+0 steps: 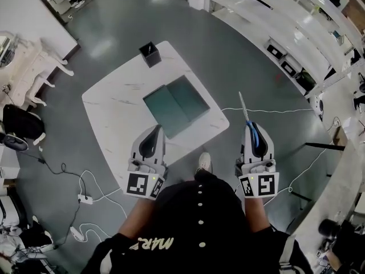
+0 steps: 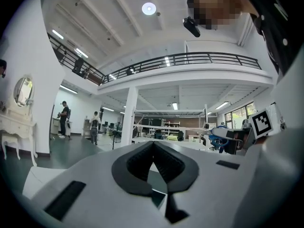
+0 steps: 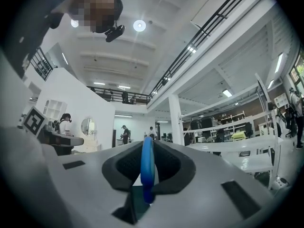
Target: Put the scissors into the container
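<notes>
Scissors (image 1: 251, 131) with blue handles are clamped in my right gripper (image 1: 254, 128), which is shut on them to the right of the table, off its edge. Their thin blades (image 1: 242, 104) point away from me. In the right gripper view the blue handle (image 3: 147, 167) stands edge-on between the dark pads of the right gripper (image 3: 148, 151). My left gripper (image 1: 153, 131) hovers over the table's near edge, shut and empty; the left gripper (image 2: 153, 152) shows pads meeting with nothing between them. A small black container (image 1: 150, 54) stands at the table's far corner. A teal open box (image 1: 177, 104) lies mid-table.
The white marble table (image 1: 114, 107) stands on a grey floor. Cables and a power strip (image 1: 84, 198) lie on the floor at left. White shelving (image 1: 285, 39) runs along the right, and a white dresser (image 1: 34, 67) stands at left. My shoe (image 1: 204, 163) shows at the table's near edge.
</notes>
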`<move>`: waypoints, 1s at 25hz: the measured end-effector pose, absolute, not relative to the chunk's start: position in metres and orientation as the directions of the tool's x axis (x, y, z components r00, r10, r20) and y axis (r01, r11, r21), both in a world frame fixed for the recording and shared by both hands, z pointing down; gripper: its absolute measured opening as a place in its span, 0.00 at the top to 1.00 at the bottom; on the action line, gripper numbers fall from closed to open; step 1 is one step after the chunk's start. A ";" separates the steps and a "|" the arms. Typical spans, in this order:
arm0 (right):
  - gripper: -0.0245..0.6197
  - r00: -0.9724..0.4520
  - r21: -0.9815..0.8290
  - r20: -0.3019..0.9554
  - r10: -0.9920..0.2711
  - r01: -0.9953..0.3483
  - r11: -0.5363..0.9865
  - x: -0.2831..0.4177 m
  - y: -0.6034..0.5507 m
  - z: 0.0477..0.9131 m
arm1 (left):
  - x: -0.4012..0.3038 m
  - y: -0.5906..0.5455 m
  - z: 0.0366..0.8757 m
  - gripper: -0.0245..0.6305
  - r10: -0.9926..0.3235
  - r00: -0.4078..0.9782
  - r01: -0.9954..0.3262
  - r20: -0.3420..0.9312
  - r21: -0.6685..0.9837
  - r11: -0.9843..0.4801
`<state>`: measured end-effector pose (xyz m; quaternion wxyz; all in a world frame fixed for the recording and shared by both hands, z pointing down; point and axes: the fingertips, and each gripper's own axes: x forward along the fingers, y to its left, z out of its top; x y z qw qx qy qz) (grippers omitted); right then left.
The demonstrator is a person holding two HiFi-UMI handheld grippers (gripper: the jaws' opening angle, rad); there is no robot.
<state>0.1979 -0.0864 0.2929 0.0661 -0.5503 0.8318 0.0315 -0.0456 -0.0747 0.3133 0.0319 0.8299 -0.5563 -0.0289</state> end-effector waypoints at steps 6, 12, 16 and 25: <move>0.87 -0.473 -0.015 -0.131 -0.871 -0.878 0.479 0.188 -0.137 0.293 | -0.038 -0.111 0.307 0.92 -0.941 0.338 -0.939 -0.007 0.070 -0.338; 0.87 -0.548 -0.022 -0.131 -0.826 -0.831 0.555 0.180 -0.184 0.294 | -0.041 -0.138 0.308 0.92 -0.966 0.257 -0.964 0.009 0.064 -0.256; 0.87 -0.599 -0.025 -0.122 -0.791 -0.795 0.606 0.178 -0.206 0.298 | -0.041 -0.147 0.310 0.92 -0.980 0.196 -0.979 0.014 0.064 -0.195; 0.87 -0.670 -0.030 -0.078 -0.738 -0.738 0.674 0.142 -0.237 0.313 | -0.068 -0.155 0.320 0.92 -0.991 0.120 -0.990 0.054 0.078 -0.115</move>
